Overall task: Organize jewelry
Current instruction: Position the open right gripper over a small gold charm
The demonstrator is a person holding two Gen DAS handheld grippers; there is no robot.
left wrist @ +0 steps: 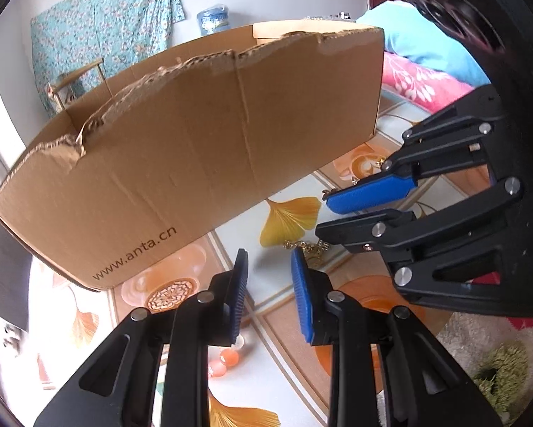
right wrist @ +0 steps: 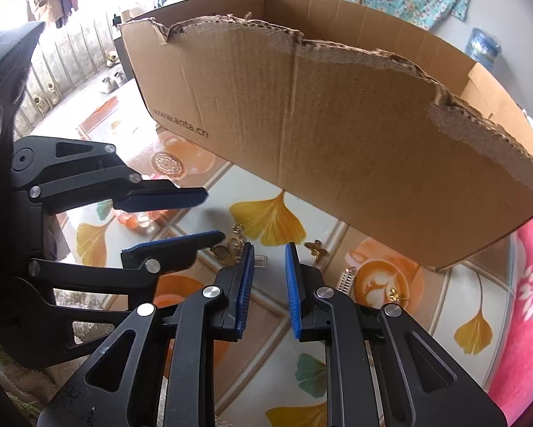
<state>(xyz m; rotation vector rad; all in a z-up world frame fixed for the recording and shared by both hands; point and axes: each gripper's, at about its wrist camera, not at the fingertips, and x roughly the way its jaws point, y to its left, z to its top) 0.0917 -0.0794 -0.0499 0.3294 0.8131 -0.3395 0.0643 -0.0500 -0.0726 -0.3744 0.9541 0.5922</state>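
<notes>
Since the gold chain [left wrist: 303,247] lies at my left gripper's [left wrist: 270,295] one o'clock, I keep both grippers narrowly parted, empty, right gripper [right wrist: 270,284] alongside.

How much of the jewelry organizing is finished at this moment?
Done: nothing visible; the cardboard box hides its inside. In hand: nothing; the left gripper and right gripper stand open and empty. Left: gold chain, butterfly piece, silver clip and orange beads lie on the table.

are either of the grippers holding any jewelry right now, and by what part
Nothing is held. The left gripper and right gripper both have bare gaps between their pads. The gold chain lies on the tabletop.
</notes>
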